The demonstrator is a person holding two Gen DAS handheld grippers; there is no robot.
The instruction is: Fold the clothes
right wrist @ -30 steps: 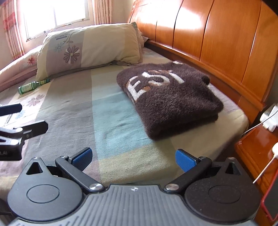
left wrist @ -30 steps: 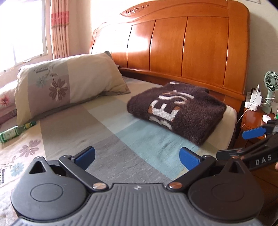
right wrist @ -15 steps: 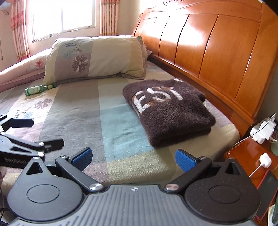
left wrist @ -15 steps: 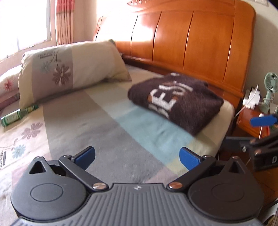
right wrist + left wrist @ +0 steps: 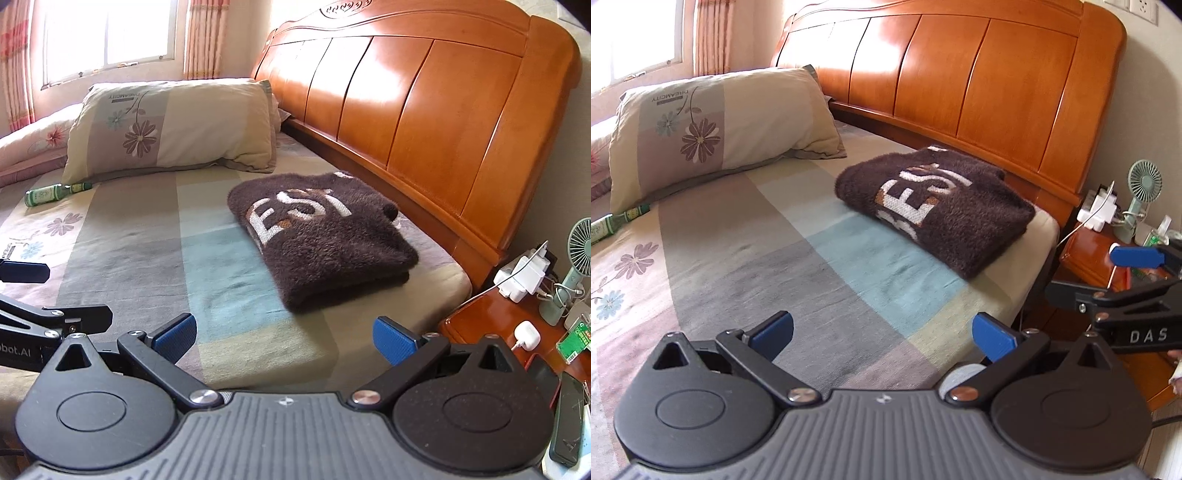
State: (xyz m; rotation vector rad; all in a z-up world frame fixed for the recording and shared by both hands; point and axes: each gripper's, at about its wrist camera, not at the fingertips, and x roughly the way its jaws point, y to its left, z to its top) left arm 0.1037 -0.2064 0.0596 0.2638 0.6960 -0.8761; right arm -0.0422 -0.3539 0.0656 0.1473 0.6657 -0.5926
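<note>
Jaws spread wide on both sides, nothing between them: left gripper (image 5: 882,334) and right gripper (image 5: 284,334) both hang released over the near edge of the bed (image 5: 133,236), blue pads apart.

Task item: one brown fleece top (image 5: 317,236), already folded into a thick, neat rectangle, fuzzy pile, big white letters "EST" showing on the top face w/ a small orange-brown patch beside them. It lies flat near the head-end corner of the bed, close to the wooden headboard (image 5: 424,122) and just in from the edge by the nightstand (image 5: 491,325). Neither gripper touches it.

Vs. a second ago: both cameras sit further back and higher, so more headboard and nightstand show. The top hasn't shifted on the bed. The right gripper, seen at the right edge of the left wrist view, is lower and nearer now; the left gripper pokes in at the left edge of the right wrist view, much as before.

Count: 1 folded top, 2 grippers, 1 flower-print pillow (image 5: 170,125) at the head end, 1 green bottle (image 5: 55,192) lying on its side by the pillow, 1 small fan (image 5: 1143,195), 1 white power strip (image 5: 524,277) w/ plugs, 1 dark phone (image 5: 567,421) on the nightstand.
</note>
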